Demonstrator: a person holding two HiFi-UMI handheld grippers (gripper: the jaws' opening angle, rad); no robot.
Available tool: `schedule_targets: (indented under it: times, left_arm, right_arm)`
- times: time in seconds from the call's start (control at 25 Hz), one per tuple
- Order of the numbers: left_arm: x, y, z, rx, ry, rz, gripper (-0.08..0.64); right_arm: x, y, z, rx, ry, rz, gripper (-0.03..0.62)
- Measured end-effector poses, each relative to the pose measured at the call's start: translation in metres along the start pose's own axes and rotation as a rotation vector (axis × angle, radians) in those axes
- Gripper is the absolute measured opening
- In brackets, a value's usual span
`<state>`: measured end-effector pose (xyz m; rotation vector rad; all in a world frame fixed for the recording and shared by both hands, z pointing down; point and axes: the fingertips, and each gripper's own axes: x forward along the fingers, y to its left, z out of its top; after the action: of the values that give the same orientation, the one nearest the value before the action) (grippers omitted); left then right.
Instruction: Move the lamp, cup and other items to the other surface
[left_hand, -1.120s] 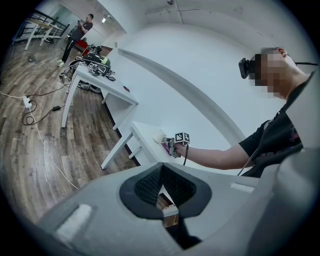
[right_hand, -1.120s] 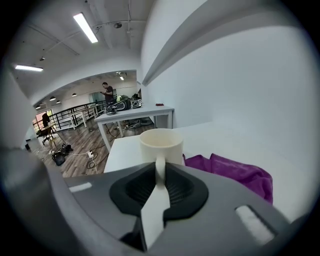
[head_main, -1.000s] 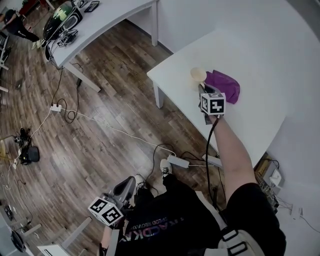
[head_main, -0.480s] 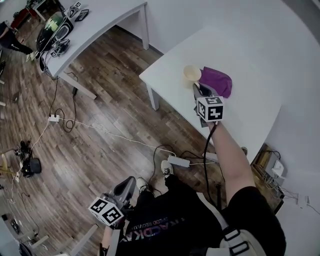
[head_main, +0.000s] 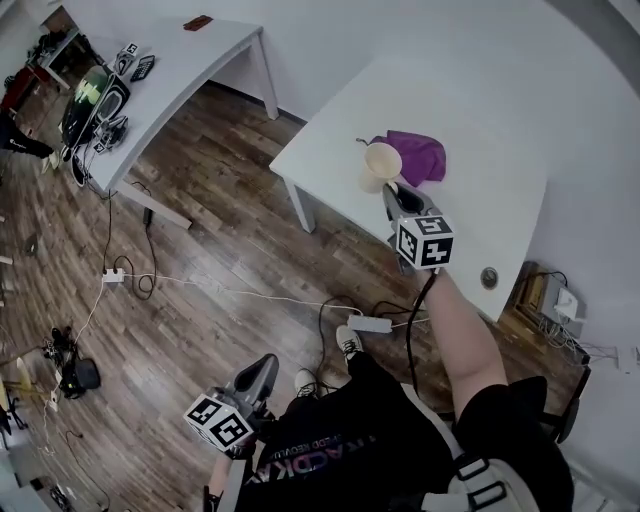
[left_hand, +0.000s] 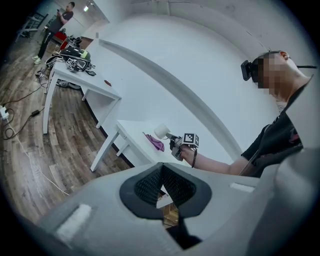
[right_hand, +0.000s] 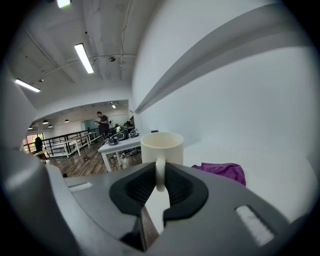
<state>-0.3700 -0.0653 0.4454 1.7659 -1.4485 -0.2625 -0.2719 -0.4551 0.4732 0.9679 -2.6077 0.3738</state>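
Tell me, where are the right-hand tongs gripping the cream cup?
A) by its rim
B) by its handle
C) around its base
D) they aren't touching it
B: in the right gripper view the right tongs are closed on the handle of the cup.

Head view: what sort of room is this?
Probably an office or lab workspace: plain white tables, a wood floor with power strips lying about, and gear piled on the far table.

Near table (head_main: 500, 150), 1 o'clock: purple cloth (head_main: 418, 155) on top.
Far table (head_main: 200, 55), 11 o'clock: dark gear (head_main: 95, 100).
Floor (head_main: 200, 220): cables (head_main: 230, 288), power strip (head_main: 368, 323).
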Motion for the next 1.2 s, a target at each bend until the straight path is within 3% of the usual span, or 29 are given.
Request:
schedule_targets:
  times: [0.4, 0.76, 1.2]
  left_arm:
    - [-0.036, -0.006, 0.004, 0.071, 0.048, -0.141, 0.003]
    - [-0.060, -0.024, -0.018, 0.141, 0.125, -0.290, 0.003]
    - [-0.069, -0.076, -0.087, 0.220, 0.342, -0.548, 0.003]
  right_arm:
    - [-0.106, 0.040, -0.011, 0.008, -0.038, -0.088, 0.051]
    - [-0.200, 0.077, -0.037, 0.033, -0.073, -0.187, 0.049]
    - [-0.368, 0.080, -0.105, 0.126, -0.101, -0.461, 0.049]
